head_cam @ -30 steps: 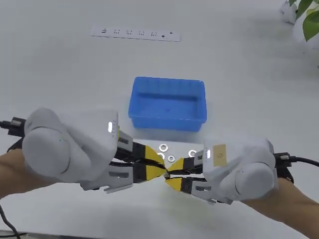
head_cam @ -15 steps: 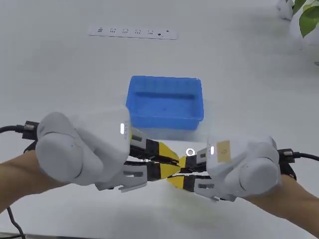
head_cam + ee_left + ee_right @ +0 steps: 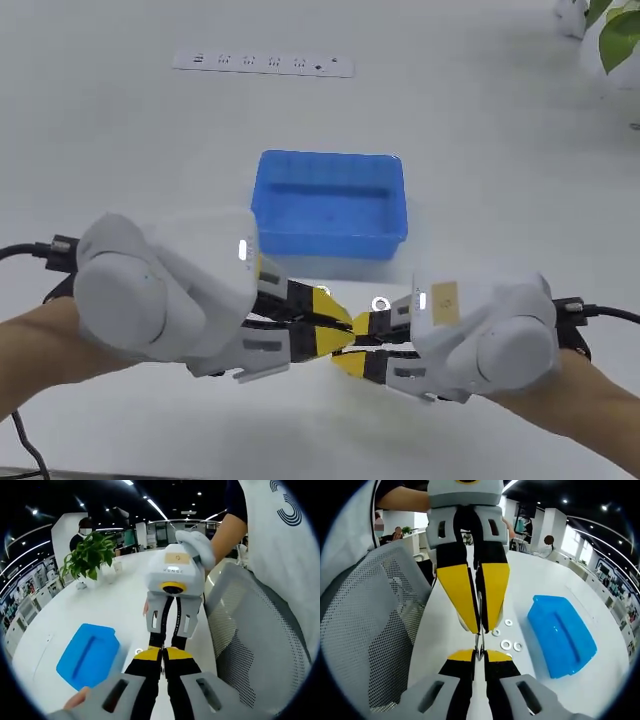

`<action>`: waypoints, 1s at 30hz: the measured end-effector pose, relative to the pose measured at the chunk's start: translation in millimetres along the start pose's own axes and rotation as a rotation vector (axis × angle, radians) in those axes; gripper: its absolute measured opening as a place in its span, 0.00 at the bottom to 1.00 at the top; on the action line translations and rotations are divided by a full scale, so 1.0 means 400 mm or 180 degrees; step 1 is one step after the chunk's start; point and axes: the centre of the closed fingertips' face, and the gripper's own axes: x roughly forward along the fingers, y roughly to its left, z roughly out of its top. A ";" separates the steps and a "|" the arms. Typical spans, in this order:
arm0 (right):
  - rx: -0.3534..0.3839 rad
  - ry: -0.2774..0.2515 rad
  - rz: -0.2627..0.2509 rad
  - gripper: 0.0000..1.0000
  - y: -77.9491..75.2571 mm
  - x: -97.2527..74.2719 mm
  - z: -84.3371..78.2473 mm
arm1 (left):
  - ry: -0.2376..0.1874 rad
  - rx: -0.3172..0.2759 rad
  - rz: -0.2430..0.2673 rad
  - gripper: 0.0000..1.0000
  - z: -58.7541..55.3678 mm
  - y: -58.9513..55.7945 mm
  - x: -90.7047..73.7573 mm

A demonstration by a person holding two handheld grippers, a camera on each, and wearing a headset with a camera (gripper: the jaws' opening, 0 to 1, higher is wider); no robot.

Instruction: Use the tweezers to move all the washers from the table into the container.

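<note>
Left gripper point(image 3: 481, 630) and right gripper point(image 3: 480, 654) meeting tip to tip, both jaw pairs closed on the thin tweezers point(image 3: 479, 645) between them, four washers point(image 3: 506, 644) on the white table point(image 3: 445, 645) just right of the right gripper's jaws, blue container point(image 3: 565, 630) beyond the washers, its inside bare as far as it shows

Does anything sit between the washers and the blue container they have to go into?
Nothing visible does. In the right gripper view the washers lie on the bare table beside the container, with open tabletop between them.
</note>
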 end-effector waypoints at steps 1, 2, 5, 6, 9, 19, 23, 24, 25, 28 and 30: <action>0.0003 0.0002 0.0007 0.08 0.000 0.001 0.001 | -0.0004 0.0003 0.0003 0.06 0.000 0.000 0.000; 0.0002 0.0003 0.0012 0.08 0.000 0.000 0.001 | -0.0006 -0.0002 -0.0003 0.06 0.000 0.000 -0.001; -0.0015 0.0005 0.0041 0.08 0.001 0.000 0.000 | 0.0006 0.0014 -0.0025 0.07 -0.002 -0.002 -0.002; 0.0001 0.0009 0.0046 0.08 0.000 -0.002 -0.001 | 0.0040 0.0022 -0.0025 0.07 -0.009 0.000 -0.002; 0.0020 0.0004 0.0049 0.08 0.000 -0.006 -0.005 | 0.0028 -0.0016 -0.0051 0.07 -0.014 0.001 -0.003; 0.0022 0.0011 0.0054 0.08 0.001 -0.007 -0.008 | -0.0013 0.0054 -0.0158 0.06 0.006 -0.007 0.015; 0.0028 0.0004 0.0058 0.08 0.002 -0.007 -0.007 | -0.0024 -0.0001 -0.0176 0.06 0.002 -0.002 0.013; 0.0027 0.0006 0.0057 0.08 0.002 -0.006 -0.007 | -0.0024 -0.0006 -0.0172 0.06 0.002 -0.001 0.013; 0.0024 0.0011 0.0055 0.08 0.002 -0.006 -0.006 | -0.0021 -0.0016 -0.0170 0.06 0.000 -0.001 0.012; -0.0085 0.0041 -0.0005 0.10 -0.003 -0.004 -0.003 | -0.0016 -0.0016 -0.0145 0.06 -0.003 0.001 0.006; -0.0113 -0.0001 0.0006 0.11 0.001 -0.002 0.003 | -0.0042 -0.0040 -0.0136 0.06 -0.003 0.002 -0.002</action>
